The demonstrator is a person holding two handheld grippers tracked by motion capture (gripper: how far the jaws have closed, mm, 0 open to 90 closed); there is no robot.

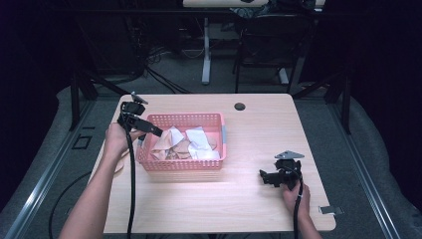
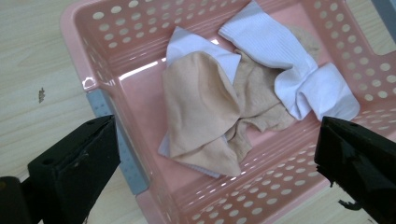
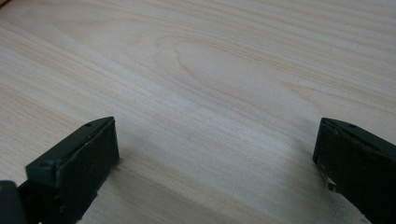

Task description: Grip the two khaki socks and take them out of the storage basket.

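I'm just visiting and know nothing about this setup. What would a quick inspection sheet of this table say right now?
Surface: light wooden table, with a dark round hole near its far edge.
Job's things: pink basket holding beige socks and white socks.
Clutter: small metal piece at the table's near right corner.
Grippers: left tool open above the basket's left end; right tool open, low over bare wood.
Cables: one black cable trails from each tool.
Surroundings: grey floor, dark curtains, another table behind.
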